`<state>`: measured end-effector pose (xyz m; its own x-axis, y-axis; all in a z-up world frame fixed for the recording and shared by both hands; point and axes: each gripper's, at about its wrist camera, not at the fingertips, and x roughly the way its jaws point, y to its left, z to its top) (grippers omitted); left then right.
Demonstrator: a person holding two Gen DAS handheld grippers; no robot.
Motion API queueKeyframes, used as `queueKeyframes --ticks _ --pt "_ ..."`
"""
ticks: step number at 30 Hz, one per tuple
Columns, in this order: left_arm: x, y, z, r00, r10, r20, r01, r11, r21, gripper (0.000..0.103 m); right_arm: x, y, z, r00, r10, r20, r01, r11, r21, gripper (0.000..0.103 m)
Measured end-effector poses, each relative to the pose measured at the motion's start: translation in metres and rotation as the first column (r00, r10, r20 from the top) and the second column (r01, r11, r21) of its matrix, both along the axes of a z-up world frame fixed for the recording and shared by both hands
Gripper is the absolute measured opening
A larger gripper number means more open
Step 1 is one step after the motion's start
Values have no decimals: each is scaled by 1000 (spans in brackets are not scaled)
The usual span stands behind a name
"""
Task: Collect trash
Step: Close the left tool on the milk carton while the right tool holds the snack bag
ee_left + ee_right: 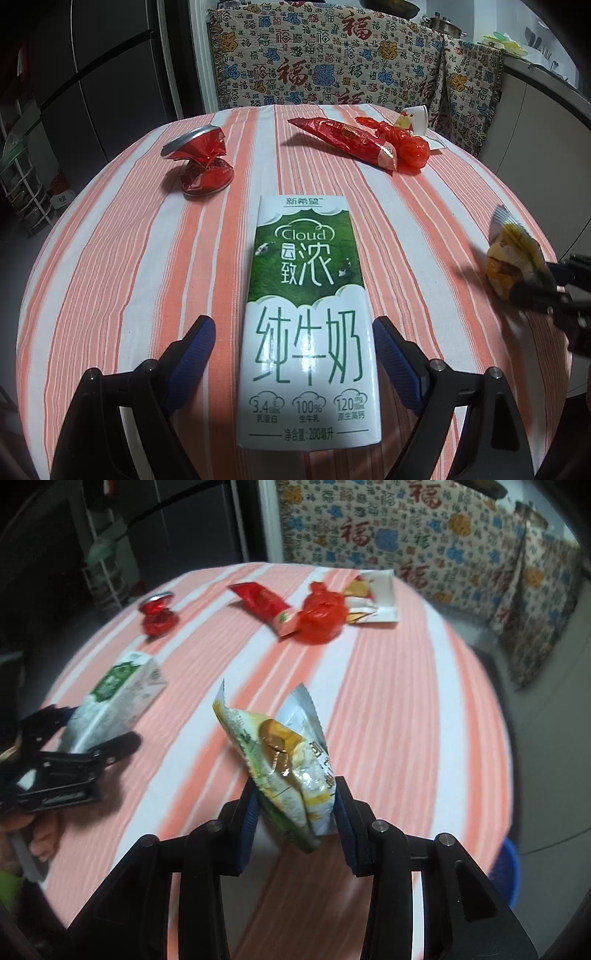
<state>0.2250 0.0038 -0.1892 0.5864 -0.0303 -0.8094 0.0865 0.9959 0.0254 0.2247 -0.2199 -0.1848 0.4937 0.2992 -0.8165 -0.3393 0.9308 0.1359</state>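
Milk carton between spread left tongs, snack wrapper pinched in right tongs.
On the striped worktop (110,258), the milk carton (308,321) lies flat between the wide left tongs (293,332), untouched; the right tongs (295,805) clamp a crumpled snack wrapper (284,753) above the near right edge.

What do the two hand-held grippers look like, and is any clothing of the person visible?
Both the left gripper and the right gripper are matte black plastic, with angular arms jointed by round silver pins. Each finger carries a dark blue ribbed pad. No cables or printed markings show. In the right wrist view a bit of bright green sleeve shows beside the hand at the left edge.
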Motion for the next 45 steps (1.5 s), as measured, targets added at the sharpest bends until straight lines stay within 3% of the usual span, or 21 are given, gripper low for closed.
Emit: queueKeyframes --ticks 2,5,11,16,22,27,28,29,30,40,45 --pt "0 0 0 1000 0 0 0 1000 -1 89 -3 -2 0 1000 28 -8 -28 998 47 60" --pt "0 1 0 1000 -1 -1 1 1000 -8 89 -6 -2 3 997 71 8 -71 996 56 69" --pt "-8 3 4 997 -73 -4 73 997 -28 88 -1 -3 3 997 79 19 -80 995 63 70" --pt "-17 10 14 998 -64 23 65 997 -47 88 -2 0 10 995 89 47 -91 994 52 77" --pt "-12 9 23 998 -70 0 69 996 -51 87 2 4 10 996 83 41 -85 995 44 77" --pt "-10 3 18 997 -70 -32 70 997 -16 49 6 8 5 996 74 45 -76 997 31 78" --pt "-10 2 17 997 -68 -30 68 998 -11 49 7 8 3 997 71 35 -72 997 30 73" --pt "-12 2 17 998 -65 -22 65 998 -6 49 9 7 2 997 68 20 -69 997 38 46" --pt "-14 1 18 998 -64 -16 64 998 -6 48 10 6 3 998 59 14 -60 997 41 34" --pt "-31 -8 34 998 -61 15 62 993 -105 48 0 -8 15 999 29 22 -31 991 130 30" --pt "-36 -27 39 996 -85 22 87 990 -113 48 -3 -19 15 1000 13 7 -14 986 165 30"
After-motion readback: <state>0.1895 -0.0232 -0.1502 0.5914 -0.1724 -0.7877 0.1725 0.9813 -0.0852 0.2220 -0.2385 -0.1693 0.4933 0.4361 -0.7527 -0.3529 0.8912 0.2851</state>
